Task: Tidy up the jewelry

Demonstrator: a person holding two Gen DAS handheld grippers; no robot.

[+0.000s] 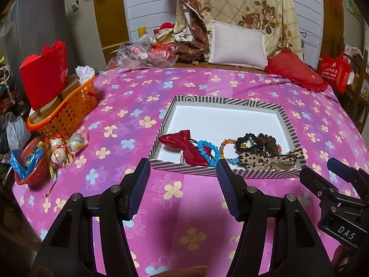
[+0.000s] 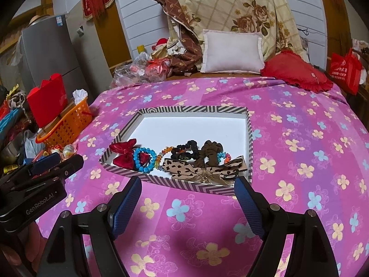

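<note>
My left tongs [image 1: 183,162] stand apart with nothing between them, low in the left view over the pink bedspread [image 1: 184,207], just short of the box [image 1: 227,101]; my right tongs [image 2: 188,183] are likewise spread and bare at the bottom of the right view. The jewelry lies along the box's near side: a red bow [image 1: 186,146], a blue bracelet [image 1: 208,150], a multicolour bracelet [image 2: 164,155] partly under other pieces, dark scrunchies [image 1: 258,143] and a leopard bow [image 1: 265,160]. The box's near wall hides the lowest parts of these. My right tool at the left view's lower right reads "DAS", the rest cut off; my left tool at the right view's lower left reads "GenRobot.AI". The red bag [image 2: 344,69] at upper right carries white writing too small to read.
</note>
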